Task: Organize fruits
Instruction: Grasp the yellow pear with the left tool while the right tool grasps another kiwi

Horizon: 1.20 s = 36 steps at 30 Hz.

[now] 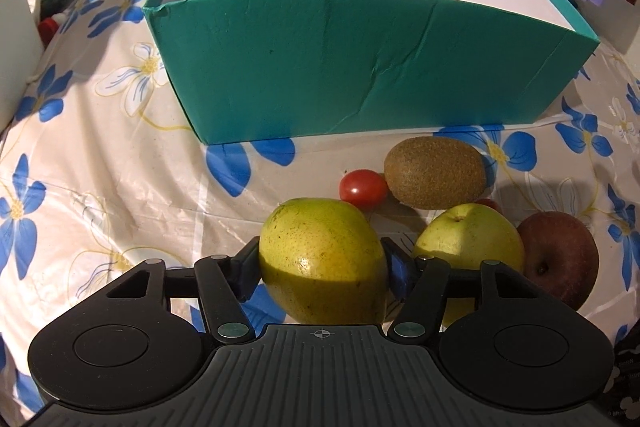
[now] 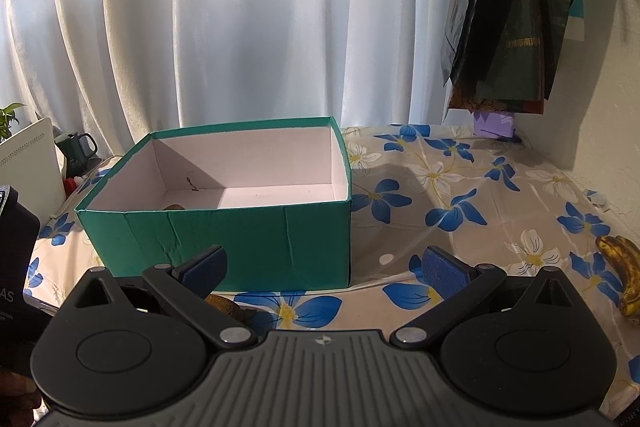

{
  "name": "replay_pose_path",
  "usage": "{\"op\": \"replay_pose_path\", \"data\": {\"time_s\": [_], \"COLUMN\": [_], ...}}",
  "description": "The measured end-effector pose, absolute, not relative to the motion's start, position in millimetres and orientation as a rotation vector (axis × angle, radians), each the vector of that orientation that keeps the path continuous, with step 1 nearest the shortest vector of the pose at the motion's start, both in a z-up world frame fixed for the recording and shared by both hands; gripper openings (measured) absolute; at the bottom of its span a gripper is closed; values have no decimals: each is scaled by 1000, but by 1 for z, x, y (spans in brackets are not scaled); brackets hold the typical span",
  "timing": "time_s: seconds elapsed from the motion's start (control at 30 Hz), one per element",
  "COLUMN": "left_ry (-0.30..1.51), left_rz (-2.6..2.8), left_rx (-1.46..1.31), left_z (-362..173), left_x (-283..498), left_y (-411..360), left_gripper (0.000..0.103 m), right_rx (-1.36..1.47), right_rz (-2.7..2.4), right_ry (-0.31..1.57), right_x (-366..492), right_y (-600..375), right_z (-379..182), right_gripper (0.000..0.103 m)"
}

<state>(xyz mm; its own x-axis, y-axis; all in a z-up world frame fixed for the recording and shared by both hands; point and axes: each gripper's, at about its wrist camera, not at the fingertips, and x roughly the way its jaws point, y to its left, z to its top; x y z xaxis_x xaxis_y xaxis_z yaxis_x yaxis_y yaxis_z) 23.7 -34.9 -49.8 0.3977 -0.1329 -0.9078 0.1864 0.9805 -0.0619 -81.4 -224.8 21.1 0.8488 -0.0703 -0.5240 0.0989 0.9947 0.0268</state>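
Note:
My left gripper [image 1: 322,261] is shut on a yellow-green pear [image 1: 320,259] and holds it just above the flowered tablecloth, in front of the teal cardboard box [image 1: 340,67]. Beside it lie a second green pear [image 1: 472,239], a dark red apple [image 1: 560,255], a brown kiwi [image 1: 436,173] and a cherry tomato [image 1: 362,187]. My right gripper [image 2: 324,267] is open and empty, hovering before the same box [image 2: 240,239]. A small brown item [image 2: 174,207] lies in the box's near left corner. A kiwi [image 2: 224,303] shows under the left finger.
An overripe banana [image 2: 624,275] lies at the right table edge. A dark green mug [image 2: 76,151] and a white panel [image 2: 24,155] stand at the far left. Dark bags [image 2: 512,15] hang on the right wall. White curtains close the back.

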Motion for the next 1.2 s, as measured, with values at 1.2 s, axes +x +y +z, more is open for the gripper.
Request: {"op": "replay_pose_path", "data": {"time_s": [1.2], "left_ry": [997], "left_rz": [-148], "left_rx": [-62], "left_z": [-6], "left_x": [5], "left_y": [44], "left_gripper": [65], "right_rx": [3], "right_rz": [128], "right_ry": [958], "right_x": [15], "right_y": [-141], "right_z": [-39], "right_gripper": [73]}}
